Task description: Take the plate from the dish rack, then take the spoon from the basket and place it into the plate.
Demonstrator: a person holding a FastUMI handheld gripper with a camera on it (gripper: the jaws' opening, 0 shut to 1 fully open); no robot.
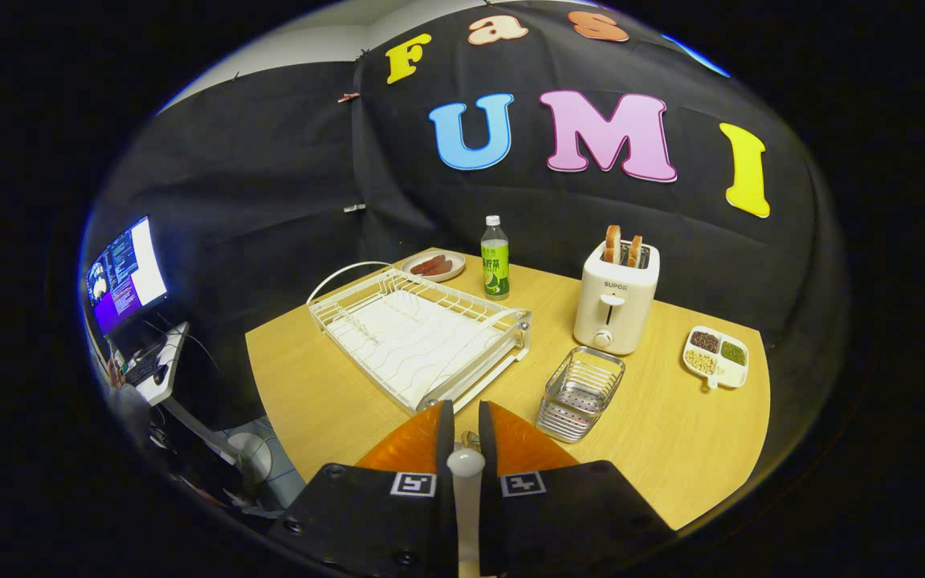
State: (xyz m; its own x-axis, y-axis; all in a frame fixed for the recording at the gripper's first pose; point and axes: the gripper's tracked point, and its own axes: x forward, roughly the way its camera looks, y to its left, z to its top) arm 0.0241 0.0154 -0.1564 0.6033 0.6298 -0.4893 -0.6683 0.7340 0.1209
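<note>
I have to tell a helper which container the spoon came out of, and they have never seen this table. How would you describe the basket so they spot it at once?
On the wooden table, find the white toaster with bread in its slots. The basket stands just in front of it, beyond the gripper, whose fingers are shut on the spoon. It is small, shiny metal wire, unlike the wide white dish rack beside it.

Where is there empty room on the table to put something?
Bare wood lies between the silver wire basket and the white divided bean dish, and left of the white wire dish rack. Crowded at the back around the green bottle and white toaster. The tool grips a white spoon.
</note>
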